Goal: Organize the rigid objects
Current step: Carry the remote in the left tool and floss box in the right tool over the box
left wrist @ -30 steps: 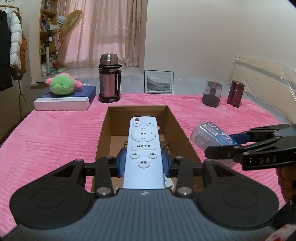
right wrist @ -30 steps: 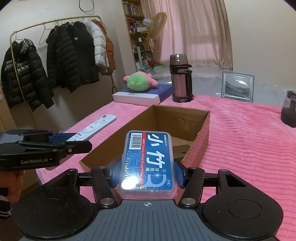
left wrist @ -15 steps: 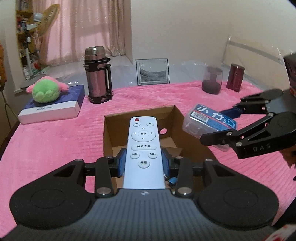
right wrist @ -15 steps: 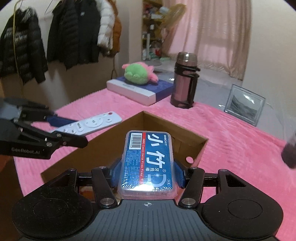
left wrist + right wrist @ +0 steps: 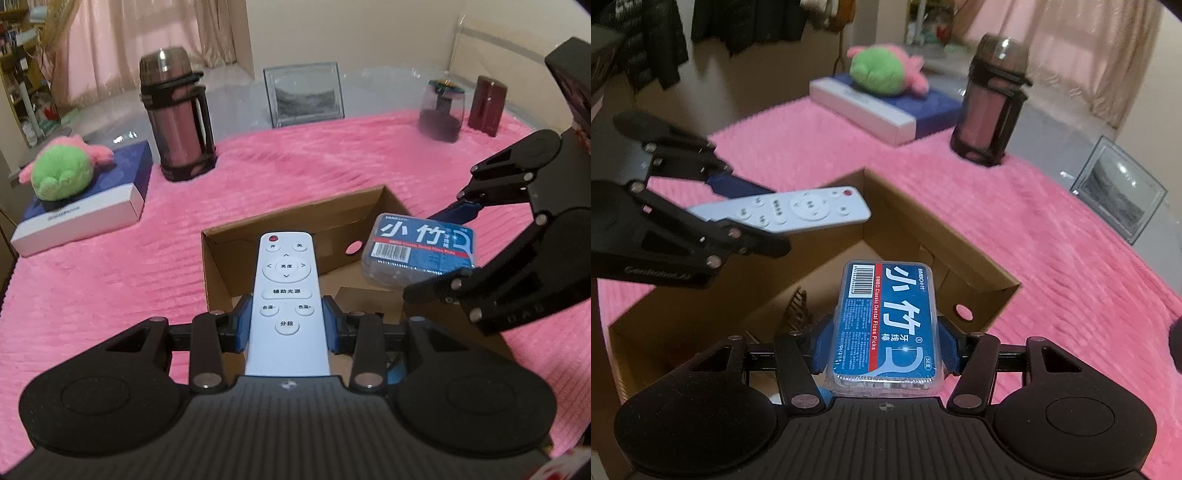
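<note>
Progress: both tools have swung in over the cardboard box (image 5: 354,236). Left tool (image 5: 287,325) still clenches the remote (image 5: 286,295); right tool (image 5: 884,345) grips the floss-pick case (image 5: 886,325); box floor lies beneath, release seems next.

At frame centre the left gripper (image 5: 287,325) clamps a white remote (image 5: 287,295) above the cardboard box (image 5: 221,266); right gripper (image 5: 430,254) grips a floss-pick box (image 5: 419,251) at right.
</note>
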### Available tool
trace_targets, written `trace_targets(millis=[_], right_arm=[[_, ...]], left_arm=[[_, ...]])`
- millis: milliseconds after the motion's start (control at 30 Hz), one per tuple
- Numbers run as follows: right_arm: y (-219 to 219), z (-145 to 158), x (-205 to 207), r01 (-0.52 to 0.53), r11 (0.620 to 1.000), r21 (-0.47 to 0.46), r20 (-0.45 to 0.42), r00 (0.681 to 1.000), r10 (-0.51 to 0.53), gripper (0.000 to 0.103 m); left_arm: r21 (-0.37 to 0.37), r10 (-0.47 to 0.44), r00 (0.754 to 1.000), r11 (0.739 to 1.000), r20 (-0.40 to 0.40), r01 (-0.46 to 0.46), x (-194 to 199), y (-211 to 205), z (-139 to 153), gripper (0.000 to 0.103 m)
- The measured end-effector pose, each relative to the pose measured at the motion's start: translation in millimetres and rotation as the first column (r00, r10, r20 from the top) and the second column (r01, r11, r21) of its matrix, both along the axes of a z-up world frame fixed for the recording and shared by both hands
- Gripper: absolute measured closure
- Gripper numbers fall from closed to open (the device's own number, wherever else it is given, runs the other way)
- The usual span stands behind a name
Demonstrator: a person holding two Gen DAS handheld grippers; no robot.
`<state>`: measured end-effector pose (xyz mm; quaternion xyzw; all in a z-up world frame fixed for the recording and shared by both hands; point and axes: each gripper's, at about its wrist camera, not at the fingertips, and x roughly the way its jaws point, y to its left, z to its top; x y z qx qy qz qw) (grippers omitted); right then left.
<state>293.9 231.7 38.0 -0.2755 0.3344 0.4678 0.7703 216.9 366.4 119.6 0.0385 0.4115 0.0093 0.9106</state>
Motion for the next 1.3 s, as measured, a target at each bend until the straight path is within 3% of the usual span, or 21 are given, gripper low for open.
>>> trace_targets(millis=[467,1133,1300], right_arm=[[41,-44,31,-0.063,0.98,-0.188,-0.003,0.998,0.064,0.049],[66,-73,49,-0.073,0.965,-0.252,-0.029,0.997,0.068,0.049],[69,-74,51,-0.071,0.966,-0.25,-0.032,0.997,0.065,0.049]], left_arm=[[0.023,-0.018,0.991,1.0,-0.132,0.021,53,7,-51,0.069],[0.069,-0.024,0.983,0.997,-0.18,0.036,71,8,-75,0.069],[0.12,-0.038,0.983,0.991,-0.179,0.061,70,1,-78,0.069]])
